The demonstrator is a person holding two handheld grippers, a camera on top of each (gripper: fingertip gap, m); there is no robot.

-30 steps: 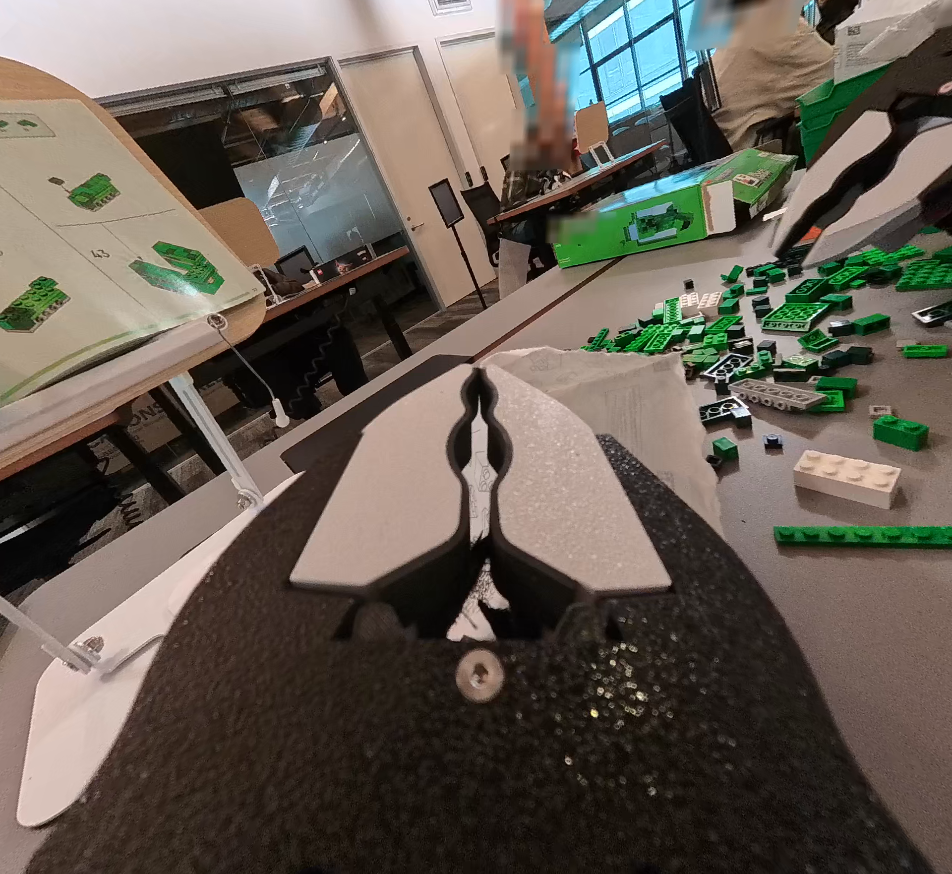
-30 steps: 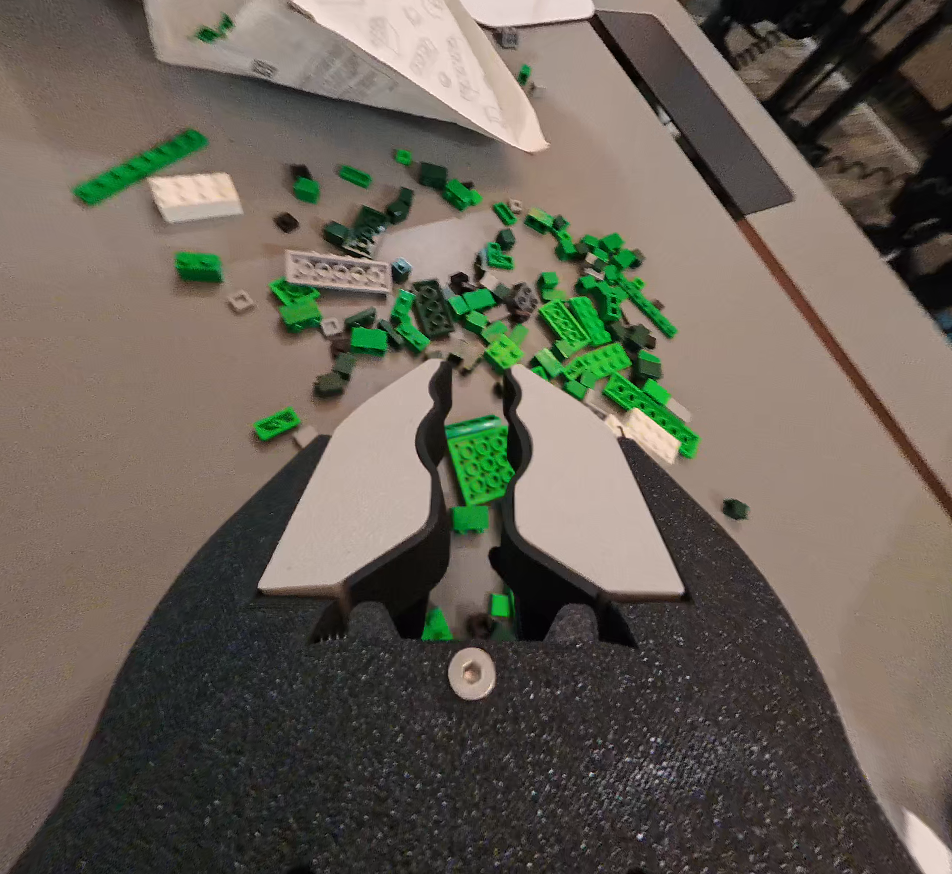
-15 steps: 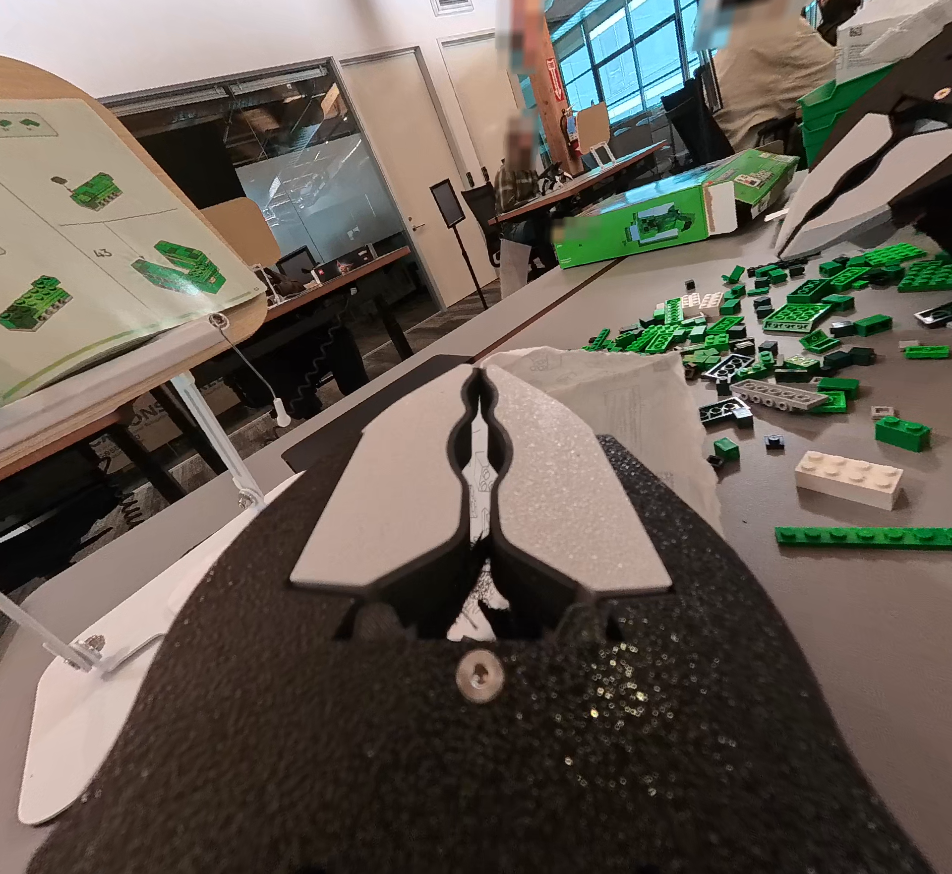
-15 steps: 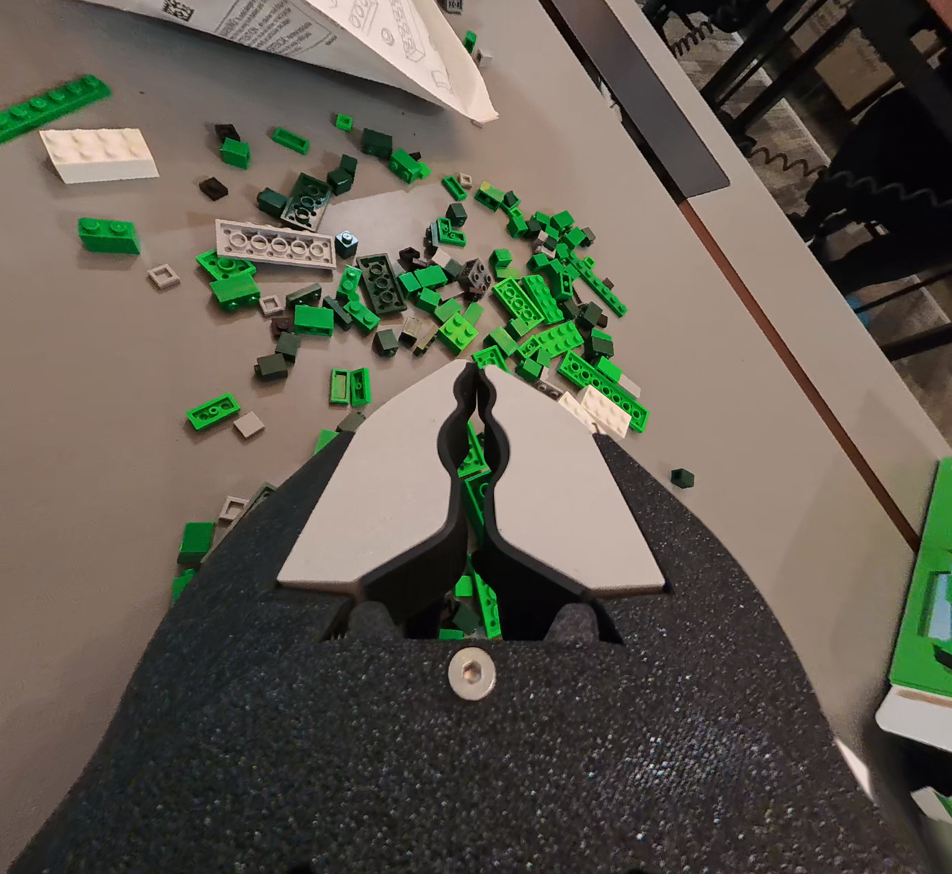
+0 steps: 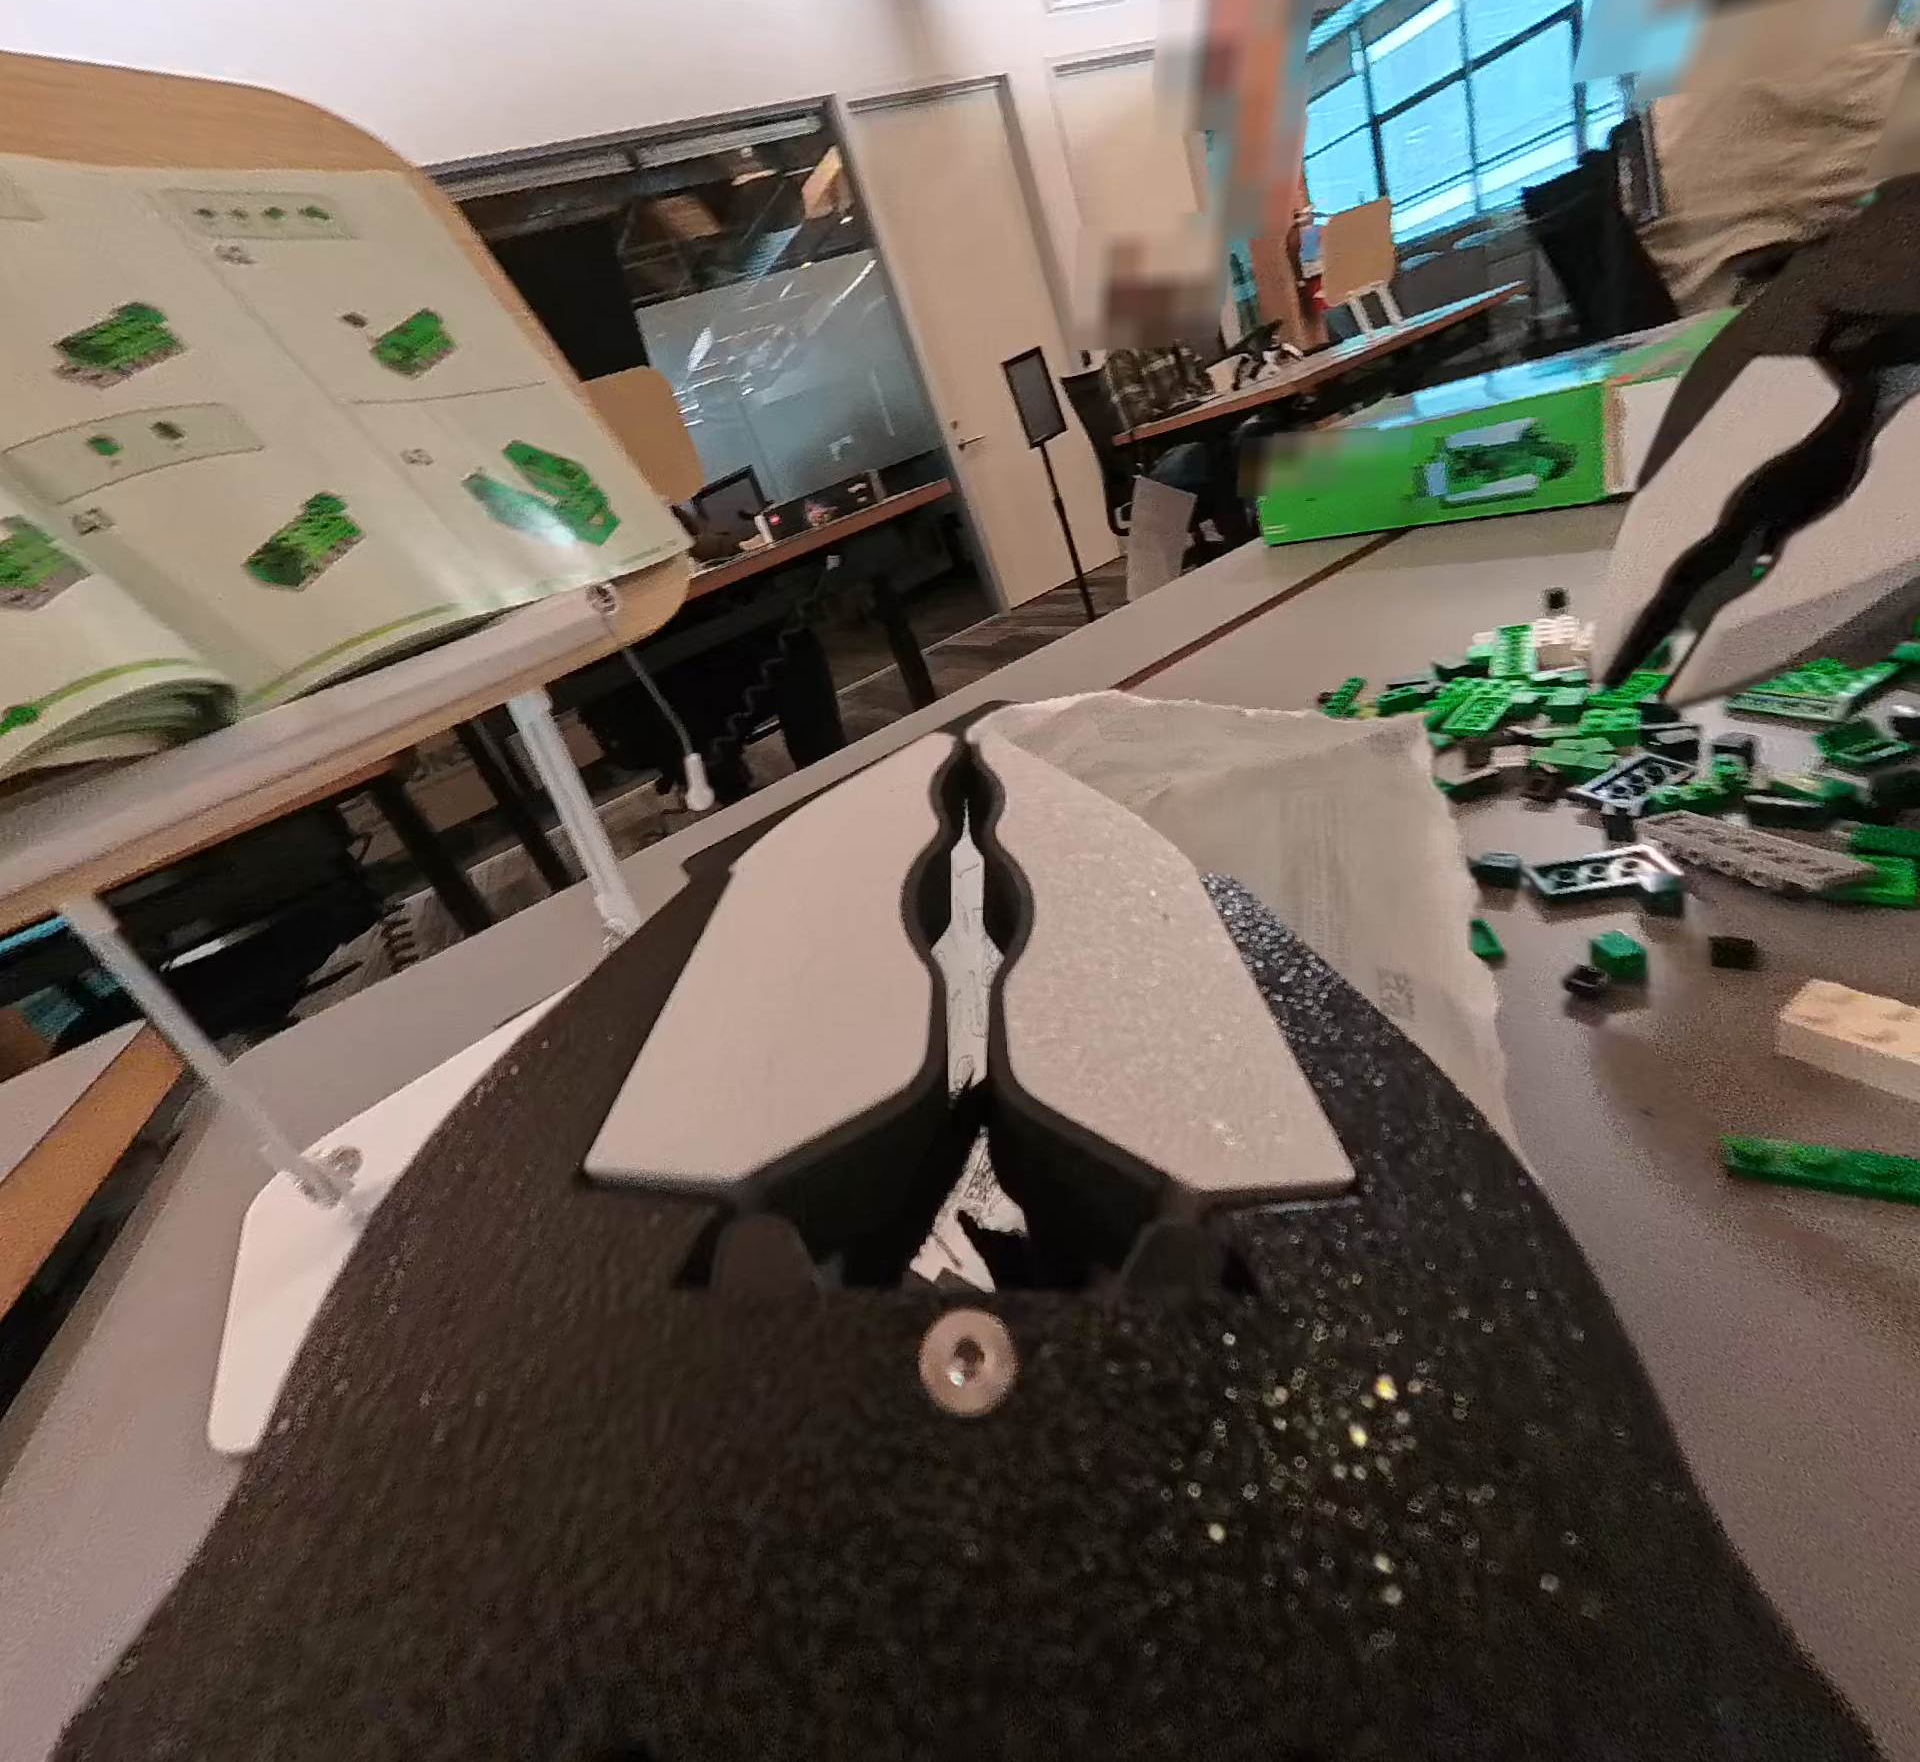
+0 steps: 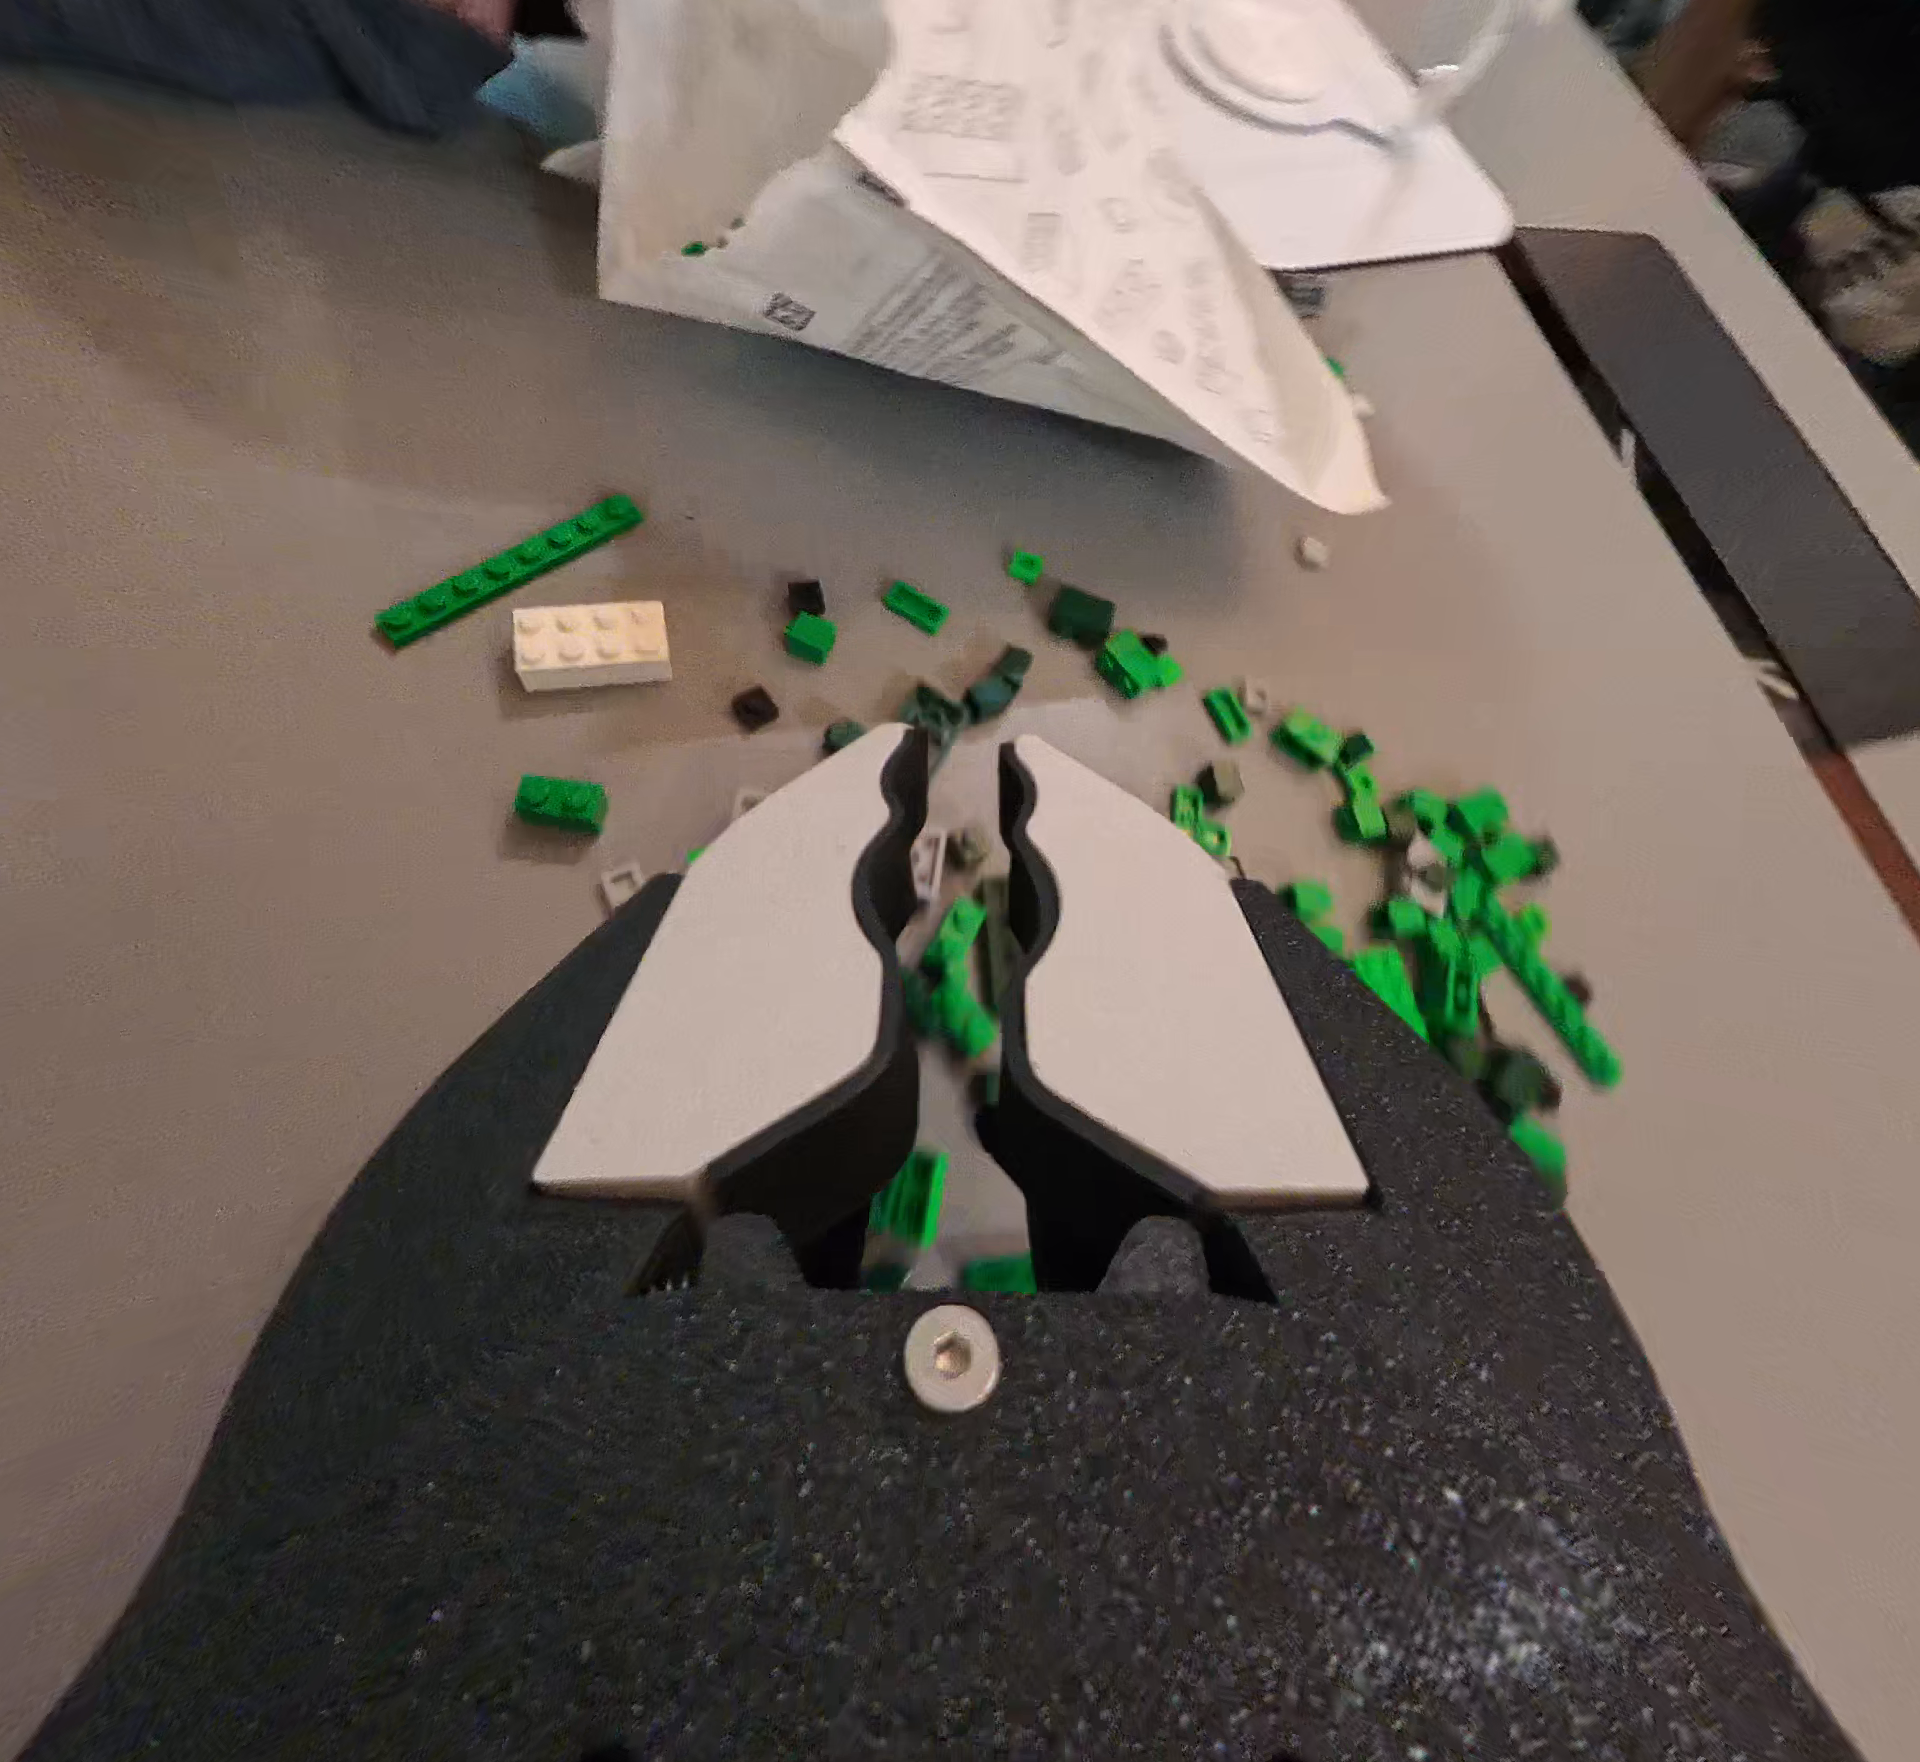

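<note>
The left hand-held gripper (image 5: pixel 968 756) is staying low over the grey surface (image 5: pixel 1662 1400), its fingers pressed together and clamping a white paper bag (image 5: pixel 1278 839); printed paper is showing in the slit between them. The bag is spreading to the right of the fingers and resting on the surface. Left of it, a booklet (image 5: pixel 260 465) is lying open on a clear stand with a white base (image 5: pixel 281 1297).

The right hand-held gripper (image 6: pixel 961 751) is hovering above a scatter of green bricks (image 6: pixel 1455 912), its fingers slightly apart and gripping nothing; loose pieces are showing through the gap. Beyond its tips, a white brick (image 6: pixel 590 644) is lying just beside a long green plate (image 6: pixel 509 569), with the bag (image 6: pixel 987 185) farther off. A green box (image 5: pixel 1455 465) is sitting at the far edge.
</note>
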